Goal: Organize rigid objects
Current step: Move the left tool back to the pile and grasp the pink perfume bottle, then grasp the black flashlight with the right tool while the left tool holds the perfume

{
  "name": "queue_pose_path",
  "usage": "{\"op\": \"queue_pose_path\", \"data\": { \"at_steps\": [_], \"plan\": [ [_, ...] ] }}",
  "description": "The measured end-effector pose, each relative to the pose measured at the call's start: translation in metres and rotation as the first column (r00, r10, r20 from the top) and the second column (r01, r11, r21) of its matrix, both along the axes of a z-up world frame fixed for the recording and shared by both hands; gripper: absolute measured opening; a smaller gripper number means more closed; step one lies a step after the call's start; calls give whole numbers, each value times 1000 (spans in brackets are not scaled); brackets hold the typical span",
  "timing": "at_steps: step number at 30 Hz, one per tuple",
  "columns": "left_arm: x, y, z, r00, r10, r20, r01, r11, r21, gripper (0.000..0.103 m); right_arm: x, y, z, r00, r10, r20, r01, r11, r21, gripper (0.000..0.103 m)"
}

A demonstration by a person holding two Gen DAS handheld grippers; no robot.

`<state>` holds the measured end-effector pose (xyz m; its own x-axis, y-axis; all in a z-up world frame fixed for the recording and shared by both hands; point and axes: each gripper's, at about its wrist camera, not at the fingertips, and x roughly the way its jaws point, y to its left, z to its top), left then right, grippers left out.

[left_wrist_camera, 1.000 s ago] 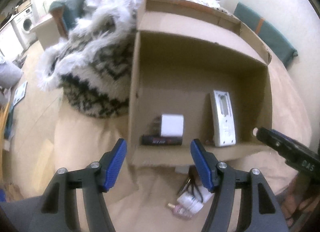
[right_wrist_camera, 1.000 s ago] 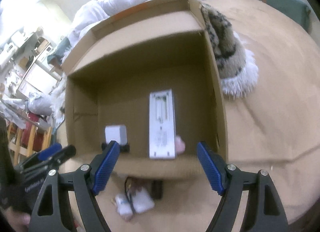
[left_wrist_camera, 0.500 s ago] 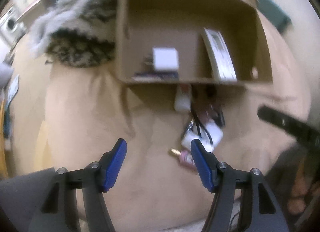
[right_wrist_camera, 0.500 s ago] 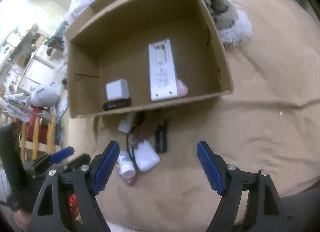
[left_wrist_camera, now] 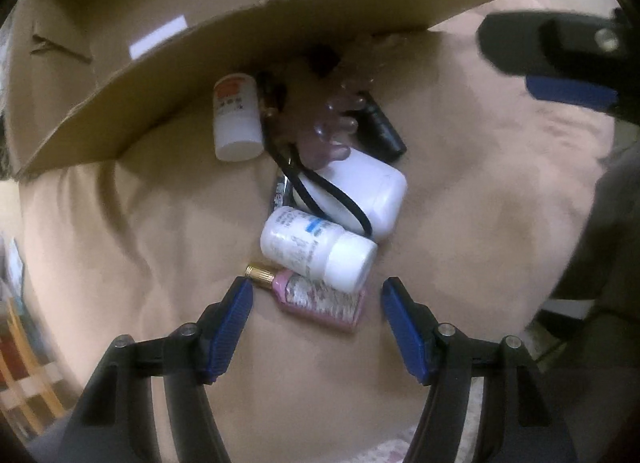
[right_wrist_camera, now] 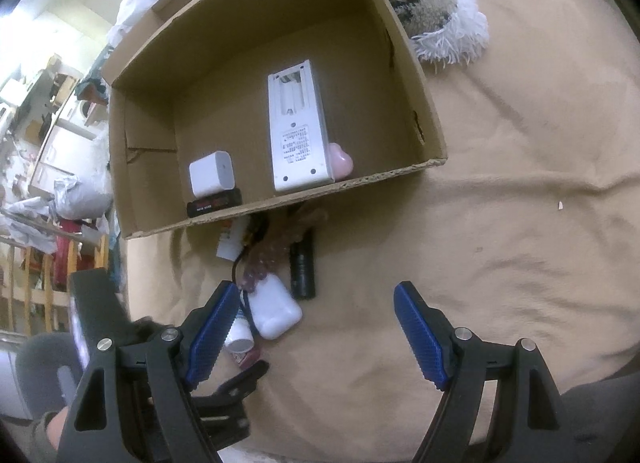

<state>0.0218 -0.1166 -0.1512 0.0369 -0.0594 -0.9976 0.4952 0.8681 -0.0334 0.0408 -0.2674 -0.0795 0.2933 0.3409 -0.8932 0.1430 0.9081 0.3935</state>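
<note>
Roughly halfway: 4 items are sitting inside the cardboard box (right_wrist_camera: pixel 400 75), including a white remote (right_wrist_camera: pixel 298 131). A small pile (bottles, a white case, a black tube) is waiting outside its front wall. The left gripper (left_wrist_camera: pixel 316 295) is hovering half-open around the pink bottle (left_wrist_camera: pixel 320 299), gripping nothing. The right gripper (right_wrist_camera: pixel 316 303) is hanging wide open, empty.

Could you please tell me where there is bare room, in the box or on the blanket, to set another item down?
Free: the cardboard box floor behind the white charger and at its right wall, and the blanket right of the black cylinder. Crowded: the box's front-left corner with the white cube, and the pile of bottles in front of the box.
</note>
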Motion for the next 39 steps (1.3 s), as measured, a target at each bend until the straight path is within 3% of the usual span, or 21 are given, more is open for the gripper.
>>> {"op": "queue_pose_path", "data": {
  "at_steps": [1, 3, 5, 12, 18, 22, 27, 28, 29, 30, 39],
  "plan": [
    [0, 0, -2, 1000, 4, -5, -4, 1000, -2, 63, 1, -1, 0, 1000, -2, -1, 2, 1000, 4, 84],
    [1, -1, -2, 1000, 5, 1, -5, 1000, -3, 48, 1, -2, -1, 1000, -7, -3, 7, 1000, 9, 84],
    [0, -2, -1, 1000, 2, -14, -2, 1000, -22, 41, 2, -3, -1, 1000, -9, -7, 9, 1000, 17, 84],
    [10, 24, 14, 997, 70, -39, -73, 995, -69, 40, 6, -2, -3, 1000, -10, -15, 10, 1000, 16, 84],
    [15, 55, 48, 981, 195, 5, -193, 971, -140, 40, 8, -7, -10, 999, -32, -37, 33, 999, 36, 84],
    [22, 79, 74, 947, 318, 49, -303, 934, -191, 40, 10, -10, -17, 997, -53, -62, 57, 996, 65, 84],
    [39, 124, 83, 854, 516, 65, -493, 844, -213, 40, 15, -8, -28, 995, -43, -89, 49, 996, 69, 84],
    [40, 126, 83, 843, 534, 70, -510, 834, -212, 40, 18, -4, -30, 996, -27, -91, 32, 998, 50, 74],
    [40, 128, 84, 833, 548, 79, -523, 825, -211, 40, 20, 0, -31, 996, -8, -90, 11, 999, 32, 58],
    [41, 129, 85, 828, 555, 83, -528, 821, -215, 40, 23, 5, -32, 996, 17, -92, -16, 1000, 15, 53],
    [43, 120, 83, 817, 571, 82, -544, 809, -223, 41, 48, 50, -61, 978, 145, -148, -161, 982, -104, 44]
  ]
}}
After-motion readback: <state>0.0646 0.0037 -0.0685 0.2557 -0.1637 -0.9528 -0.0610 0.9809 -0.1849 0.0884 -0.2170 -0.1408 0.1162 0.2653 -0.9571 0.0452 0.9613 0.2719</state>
